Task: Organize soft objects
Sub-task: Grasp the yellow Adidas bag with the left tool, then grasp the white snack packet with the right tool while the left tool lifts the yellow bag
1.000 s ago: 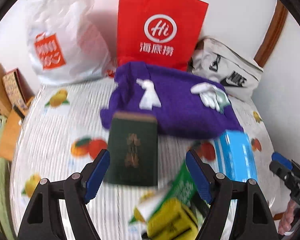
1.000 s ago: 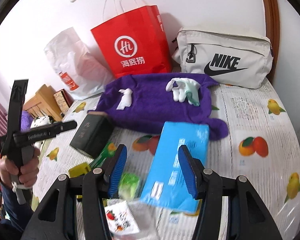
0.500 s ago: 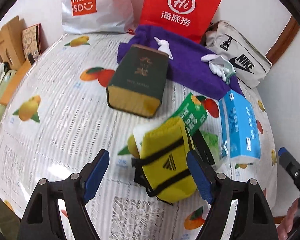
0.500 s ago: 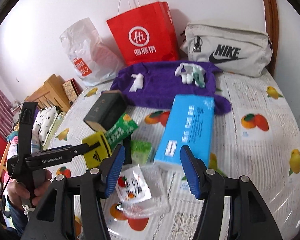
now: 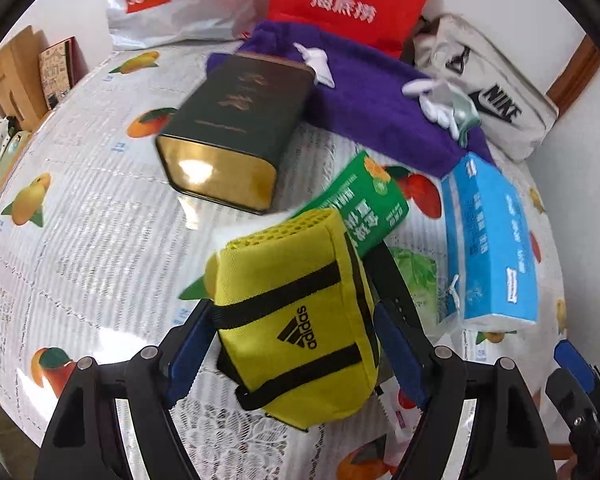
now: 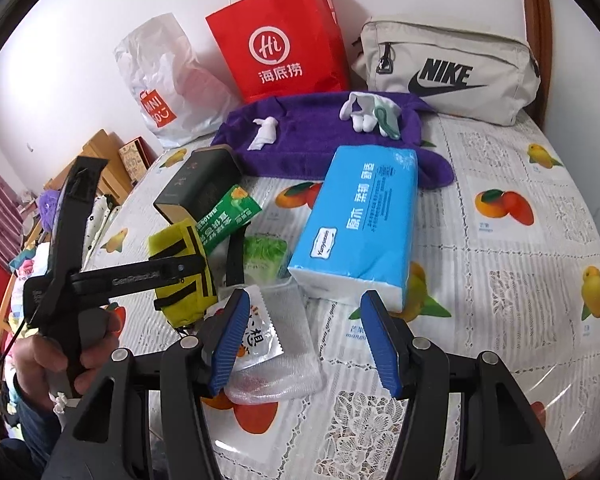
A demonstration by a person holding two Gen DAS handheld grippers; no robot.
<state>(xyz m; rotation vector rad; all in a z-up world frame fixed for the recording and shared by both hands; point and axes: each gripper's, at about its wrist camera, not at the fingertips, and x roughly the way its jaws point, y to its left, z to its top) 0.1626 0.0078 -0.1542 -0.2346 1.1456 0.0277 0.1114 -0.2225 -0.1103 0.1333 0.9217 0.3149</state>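
A lived-in home room: a fruit-print tablecloth [image 6: 500, 240] covers the worktop, with shopping bags [image 6: 284, 40] against the wall and wooden furniture [image 6: 108, 160].

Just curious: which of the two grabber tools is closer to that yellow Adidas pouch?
Left. The left gripper straddles the yellow pouch, jaws open either side. The right gripper hovers off to its side, over a clear packet.

Yellow adidas pouch [image 5: 296, 312] lying on fruit-print tablecloth [image 5: 100, 240], black straps

A yellow pouch [image 5: 296, 312] with black straps, a blue tissue pack [image 6: 360, 220], a purple towel [image 6: 320, 136] and a red paper bag [image 6: 280, 40] sit on a fruit-printed white tablecloth [image 6: 520, 280].
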